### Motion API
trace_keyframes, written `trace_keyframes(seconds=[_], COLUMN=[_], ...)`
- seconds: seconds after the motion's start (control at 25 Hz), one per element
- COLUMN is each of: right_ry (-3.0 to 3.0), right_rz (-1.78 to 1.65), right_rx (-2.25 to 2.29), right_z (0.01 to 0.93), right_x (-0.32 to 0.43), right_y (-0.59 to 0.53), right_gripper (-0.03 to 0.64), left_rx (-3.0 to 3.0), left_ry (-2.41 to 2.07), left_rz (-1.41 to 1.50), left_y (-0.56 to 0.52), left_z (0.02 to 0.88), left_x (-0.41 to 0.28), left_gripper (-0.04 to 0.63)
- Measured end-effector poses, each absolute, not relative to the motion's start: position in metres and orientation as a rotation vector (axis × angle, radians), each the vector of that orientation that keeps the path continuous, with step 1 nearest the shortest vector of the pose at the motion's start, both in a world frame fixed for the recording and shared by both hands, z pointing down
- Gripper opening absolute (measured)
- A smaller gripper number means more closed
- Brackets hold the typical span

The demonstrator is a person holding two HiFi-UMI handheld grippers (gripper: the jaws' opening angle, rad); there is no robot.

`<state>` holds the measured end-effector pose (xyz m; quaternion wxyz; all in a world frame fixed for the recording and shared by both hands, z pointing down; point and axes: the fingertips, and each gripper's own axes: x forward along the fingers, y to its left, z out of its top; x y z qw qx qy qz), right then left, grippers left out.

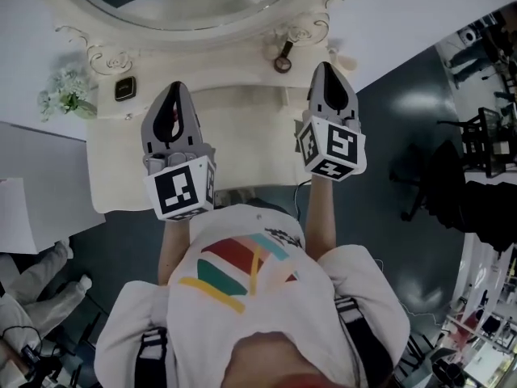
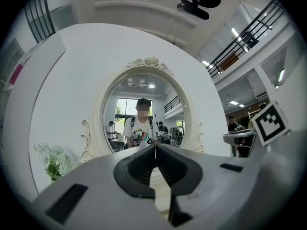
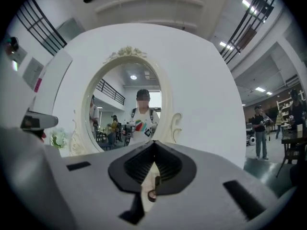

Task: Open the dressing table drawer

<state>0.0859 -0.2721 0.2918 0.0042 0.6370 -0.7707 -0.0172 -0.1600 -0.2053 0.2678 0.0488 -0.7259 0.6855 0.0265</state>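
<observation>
The cream dressing table [image 1: 242, 136] stands below me, with its oval mirror [image 1: 186, 10] at the far edge. Its drawer front does not show from above; the tabletop's near edge and my body hide it. My left gripper [image 1: 176, 87] hovers over the left half of the tabletop and points at the mirror [image 2: 144, 114]. Its jaws are shut with nothing between them [image 2: 155, 146]. My right gripper [image 1: 325, 67] is held over the right half, also facing the mirror [image 3: 127, 109]. It is shut and empty too [image 3: 154, 143].
White flowers [image 1: 65, 95] stand at the table's left end, with a small dark square object [image 1: 123, 89] beside them. A dark ring-shaped item [image 1: 283, 61] lies near the mirror's base on the right. A white wall stands behind; dark floor and furniture lie to the right.
</observation>
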Motion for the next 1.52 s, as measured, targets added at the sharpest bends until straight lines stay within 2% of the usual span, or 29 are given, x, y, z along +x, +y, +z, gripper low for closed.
trace_keyframes(seconds=[0.32,0.68,1.52], right_ry=[-2.666,-2.779,-2.783], right_rz=[-0.213,-0.227,-0.216], right_rx=[1.829,1.624,1.540], right_z=[0.245,0.244,0.250], right_x=[0.012,-0.049,-0.066], right_y=[-0.235,-0.212,-0.206], right_gripper=[0.002,0.000,0.000], left_rx=[-2.170,-2.170,-2.150], left_ry=[2.105,2.099,2.116], left_rz=[0.100,0.113,0.082], left_y=[-0.203,-0.201,-0.194], left_z=[0.249,0.244,0.243], left_x=[-0.172,-0.171,-0.180], left_gripper=[0.008,0.008,0.008])
